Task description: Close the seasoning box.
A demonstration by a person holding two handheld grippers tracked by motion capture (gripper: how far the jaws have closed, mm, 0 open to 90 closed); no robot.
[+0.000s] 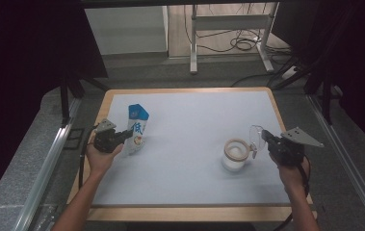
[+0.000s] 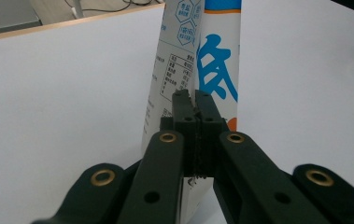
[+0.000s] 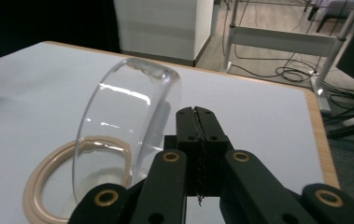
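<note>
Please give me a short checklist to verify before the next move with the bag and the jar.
1. Left gripper shut on the blue-and-white bag: ok.
2. Bag upright on the table: ok.
3. Right gripper shut on the clear lid: ok.
4. Lid lifted off the jar, tilted: ok.
5. Jar mouth open, beige rim visible: ok.
6. Bag top opened: cannot tell.

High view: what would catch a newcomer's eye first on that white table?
A blue-and-white pouch stands at the left, pinched by the left tongs. At the right, the right tongs hold a clear lid tilted beside an open glass jar with a beige rim.
</note>
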